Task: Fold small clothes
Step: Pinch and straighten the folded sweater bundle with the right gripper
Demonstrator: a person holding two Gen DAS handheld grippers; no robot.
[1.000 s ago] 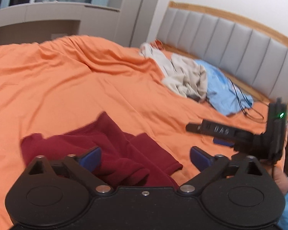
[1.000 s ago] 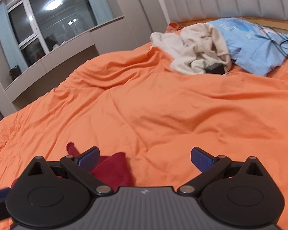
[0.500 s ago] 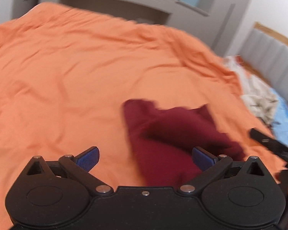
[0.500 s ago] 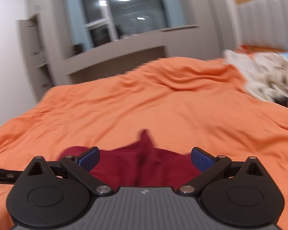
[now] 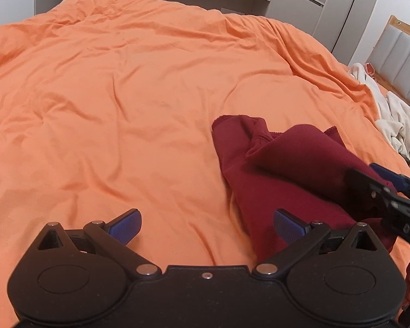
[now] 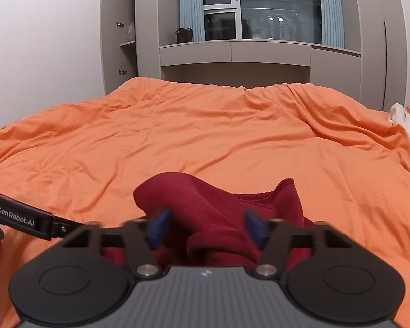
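Note:
A dark red garment (image 5: 273, 169) lies crumpled on the orange bed cover (image 5: 123, 95), right of middle in the left wrist view. My left gripper (image 5: 207, 224) is open just above the cover, with its right pad over the garment's near edge and nothing between the pads. My right gripper (image 6: 207, 227) has a raised fold of the garment (image 6: 205, 205) between its blurred blue pads, and its jaws are closing. From the left wrist view that right gripper (image 5: 369, 176) reaches in from the right edge with red cloth between its fingers.
A heap of beige and white clothes (image 5: 396, 125) lies by the padded headboard (image 5: 404, 54) at the right. Grey cupboards and a dark window (image 6: 259, 13) stand beyond the bed's far edge. A black bar of the left-hand tool (image 6: 22, 216) enters the right wrist view at left.
Both views swung left, away from the headboard. The right gripper came over the red garment and its jaws narrowed around a fold. The left gripper shifted to the garment's left edge.

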